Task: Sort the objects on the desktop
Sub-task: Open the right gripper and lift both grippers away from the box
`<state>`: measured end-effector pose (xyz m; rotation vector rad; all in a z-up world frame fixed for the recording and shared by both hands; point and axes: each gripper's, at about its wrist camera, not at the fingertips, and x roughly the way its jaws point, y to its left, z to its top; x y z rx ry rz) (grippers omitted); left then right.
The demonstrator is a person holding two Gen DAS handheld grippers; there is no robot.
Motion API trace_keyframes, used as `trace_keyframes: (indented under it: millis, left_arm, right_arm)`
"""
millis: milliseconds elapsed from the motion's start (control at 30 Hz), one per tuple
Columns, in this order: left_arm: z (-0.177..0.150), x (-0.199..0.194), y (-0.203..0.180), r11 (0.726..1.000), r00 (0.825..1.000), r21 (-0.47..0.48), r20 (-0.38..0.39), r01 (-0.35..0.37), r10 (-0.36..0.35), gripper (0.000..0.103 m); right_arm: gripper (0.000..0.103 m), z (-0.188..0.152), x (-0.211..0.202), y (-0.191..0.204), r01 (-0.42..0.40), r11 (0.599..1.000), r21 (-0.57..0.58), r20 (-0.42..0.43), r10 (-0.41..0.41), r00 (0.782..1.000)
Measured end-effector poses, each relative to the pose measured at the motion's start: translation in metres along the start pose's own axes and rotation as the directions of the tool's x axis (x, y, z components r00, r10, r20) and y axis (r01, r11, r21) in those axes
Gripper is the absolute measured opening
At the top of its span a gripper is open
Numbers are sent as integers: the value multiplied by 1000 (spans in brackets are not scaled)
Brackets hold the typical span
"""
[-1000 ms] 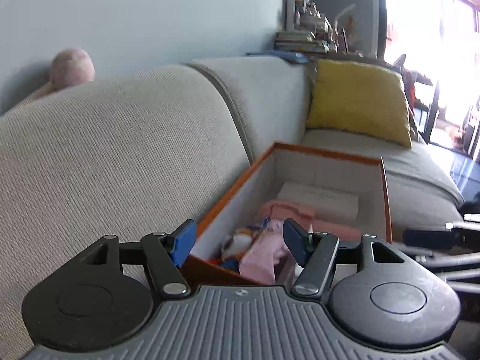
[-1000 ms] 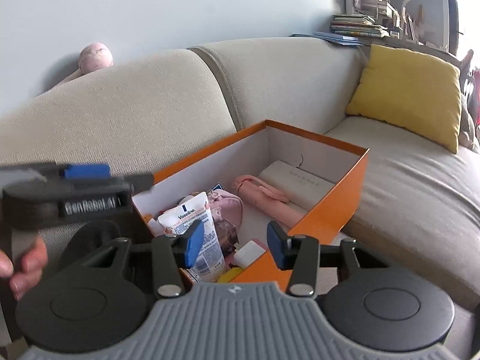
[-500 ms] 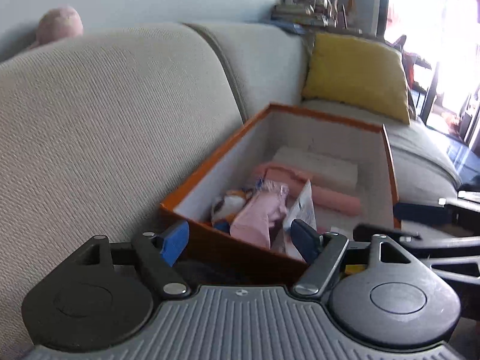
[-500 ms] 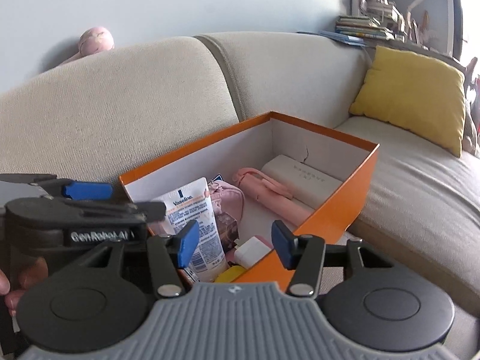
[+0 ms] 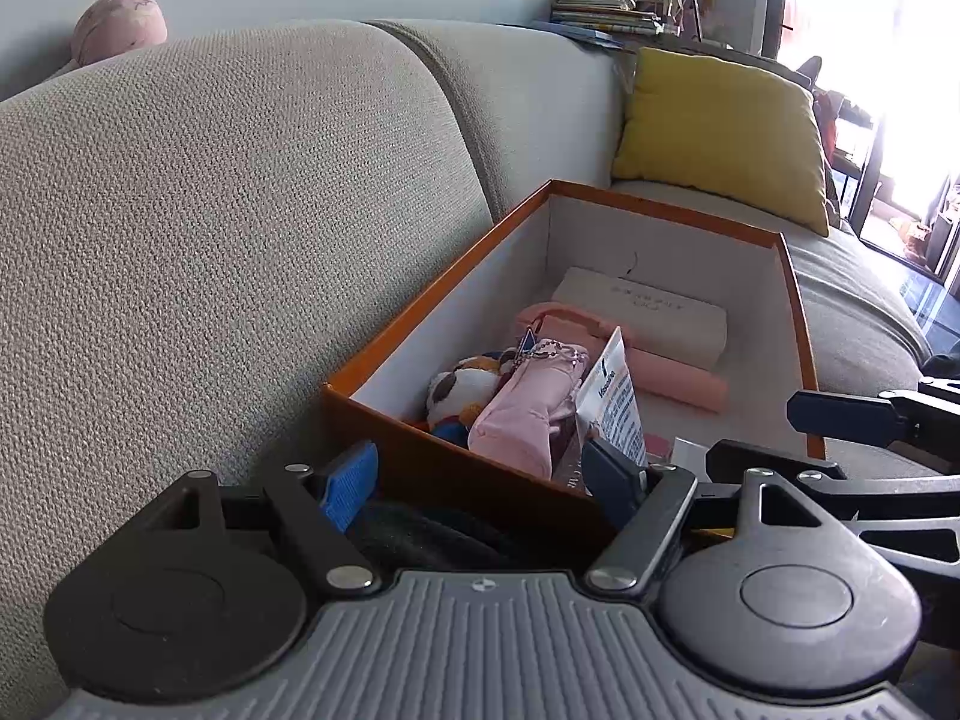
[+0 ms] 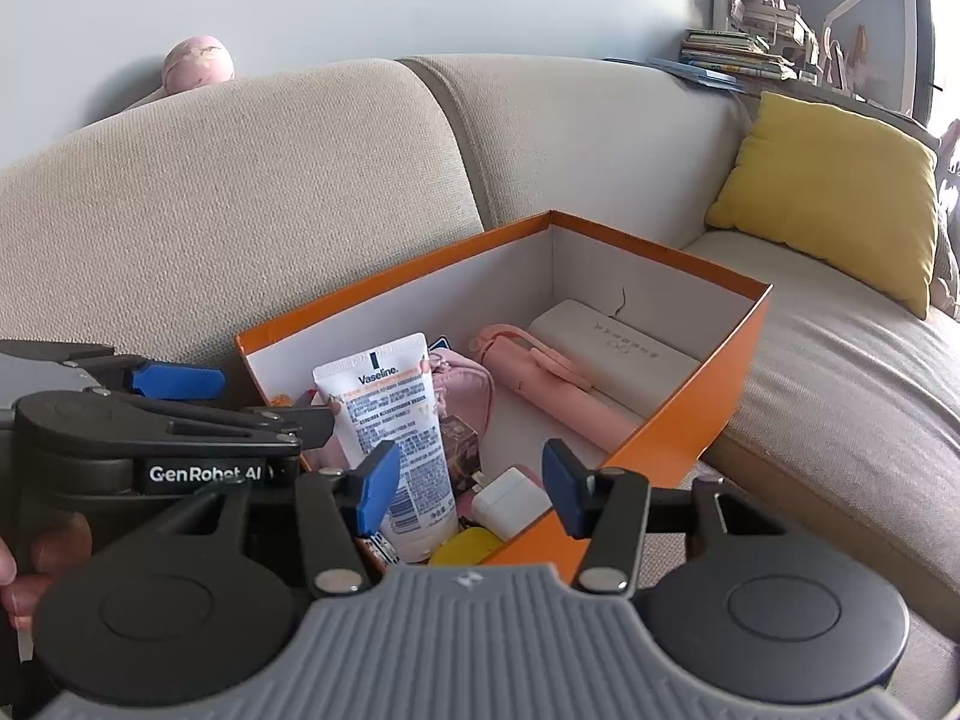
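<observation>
My left hand-held gripper [image 5: 480,471] had just been opening and stood wide, nothing in it. My right hand-held gripper [image 6: 471,489] was half open and empty. Just past both, the orange box [image 6: 678,420] sat on the sofa [image 6: 240,192], with the Vaseline tube [image 6: 396,420], white charger [image 6: 510,504] and pink pouch [image 5: 528,414] inside.

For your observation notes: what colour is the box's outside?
Orange box, white inside; clearest in the right wrist view.

A box [image 6: 690,420] sits on the sofa [image 6: 300,192], a cushion [image 6: 834,192] to its right.
</observation>
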<state>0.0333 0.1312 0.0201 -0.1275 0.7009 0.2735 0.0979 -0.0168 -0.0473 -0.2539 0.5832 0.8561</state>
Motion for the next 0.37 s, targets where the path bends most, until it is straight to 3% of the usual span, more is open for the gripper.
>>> trace_keyframes:
  millis: [367]
  left_arm:
    - [-2,1,1,1000,1000,-7,-1,2,-2,88]
  right_arm:
    - [55,0,0,0,-4,1000,-5,1,4,1000]
